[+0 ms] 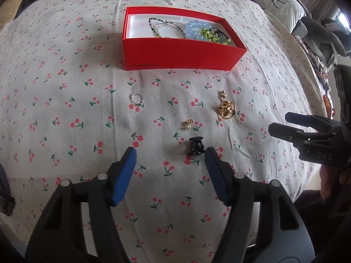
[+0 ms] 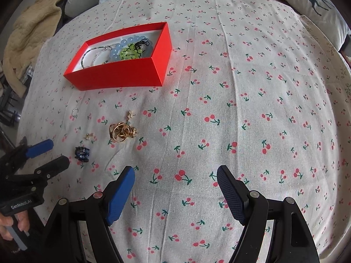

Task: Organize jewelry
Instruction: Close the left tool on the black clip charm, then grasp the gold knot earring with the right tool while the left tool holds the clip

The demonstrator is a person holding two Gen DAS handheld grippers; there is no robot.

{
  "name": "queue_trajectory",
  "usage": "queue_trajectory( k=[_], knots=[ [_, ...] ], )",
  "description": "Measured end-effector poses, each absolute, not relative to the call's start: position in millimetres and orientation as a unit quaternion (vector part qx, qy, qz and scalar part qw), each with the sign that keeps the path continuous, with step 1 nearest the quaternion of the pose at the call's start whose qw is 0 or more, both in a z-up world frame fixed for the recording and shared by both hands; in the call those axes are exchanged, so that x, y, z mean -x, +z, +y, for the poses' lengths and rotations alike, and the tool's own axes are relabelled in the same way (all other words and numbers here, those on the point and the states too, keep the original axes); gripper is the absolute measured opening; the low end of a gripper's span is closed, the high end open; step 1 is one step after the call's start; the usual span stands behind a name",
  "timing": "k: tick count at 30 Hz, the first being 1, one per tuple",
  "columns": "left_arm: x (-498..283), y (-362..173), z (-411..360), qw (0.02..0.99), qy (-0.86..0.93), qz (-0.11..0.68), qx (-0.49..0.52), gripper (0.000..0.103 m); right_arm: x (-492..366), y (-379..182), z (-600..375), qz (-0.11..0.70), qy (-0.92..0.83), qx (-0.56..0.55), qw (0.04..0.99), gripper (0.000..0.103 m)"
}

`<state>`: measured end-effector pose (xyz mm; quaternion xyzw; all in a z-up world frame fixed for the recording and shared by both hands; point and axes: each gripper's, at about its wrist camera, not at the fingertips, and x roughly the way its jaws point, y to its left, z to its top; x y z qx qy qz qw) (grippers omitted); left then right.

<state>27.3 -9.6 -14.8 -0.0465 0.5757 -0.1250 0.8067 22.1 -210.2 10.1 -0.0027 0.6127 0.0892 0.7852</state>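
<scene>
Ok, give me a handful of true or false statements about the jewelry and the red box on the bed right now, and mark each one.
1. The red box already holds beaded bracelets. True.
2. The gold pendant lies inside the box. False: it lies on the cherry-print sheet, in front of the box.
3. The left hand-held gripper is open, with the small black clip close to its right finger. True.
4. The right hand-held gripper is clamped on the small ring. False: it is open and empty, and the ring lies on the sheet.
5. The box has a lid on. False: it is open.
</scene>
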Motion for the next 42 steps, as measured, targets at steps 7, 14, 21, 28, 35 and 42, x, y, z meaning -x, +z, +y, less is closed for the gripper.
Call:
queue_trajectory(
  k=[7, 14, 21, 28, 35, 42],
  knots=[
    [-35, -18, -15, 0.789, -0.142, 0.591, 0.086, 0.031, -28, 10, -215, 0.615, 0.082, -0.01, 0.784, 0.079],
    [-38, -28, -36, 0.78, -0.151, 0.603, 0.072, 0.029, -28, 8, -216, 0.618, 0.079, -0.014, 0.782, 0.079],
    [-41, -33, -48, 0.784, -0.141, 0.602, 0.047, 0.023, -31, 6, -215, 0.62, 0.077, -0.017, 0.781, 0.079],
    [-38, -23, -41, 0.795, -0.14, 0.589, 0.037, 0.015, -34, 7, -209, 0.619, 0.077, -0.021, 0.781, 0.079],
    [-34, -18, -20, 0.803, -0.128, 0.581, 0.042, 0.014, -38, 4, -186, 0.621, 0.085, -0.012, 0.779, 0.078],
    [-31, -17, -2, 0.809, -0.113, 0.576, 0.036, 0.014, -44, 7, -160, 0.618, 0.103, -0.007, 0.779, 0.071]
  ],
)
